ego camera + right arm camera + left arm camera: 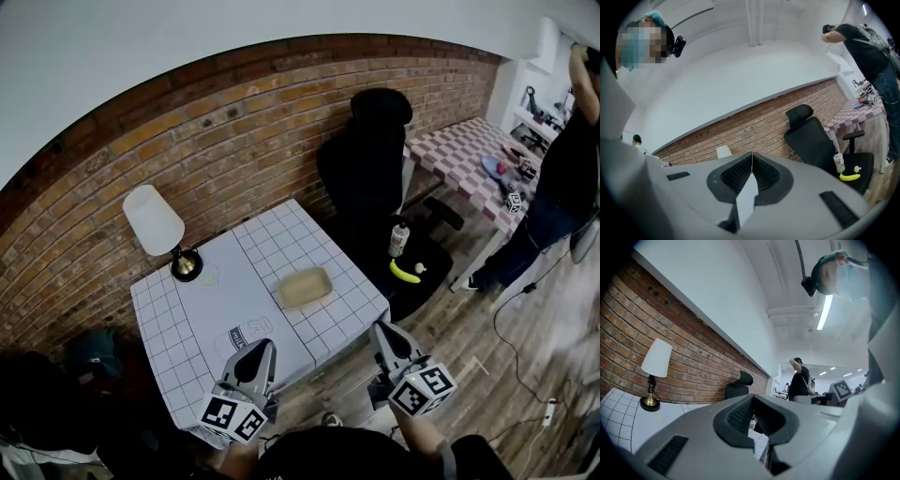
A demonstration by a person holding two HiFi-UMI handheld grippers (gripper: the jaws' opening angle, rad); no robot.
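My left gripper hangs shut over the near edge of a small table covered with a white grid cloth. Nothing sits between its jaws, whose tips meet in the left gripper view. My right gripper is also shut and empty, just off the table's near right corner; in the right gripper view its pads touch. A shallow tan tray lies mid-table, beyond both grippers. A white-shaded lamp on a brass base stands at the far left corner, and it also appears in the left gripper view as the lamp.
A black office chair stands right of the table; on its seat are a bottle and a banana. A brick wall backs the table. A person stands by a checkered table at the far right. Cables cross the wood floor.
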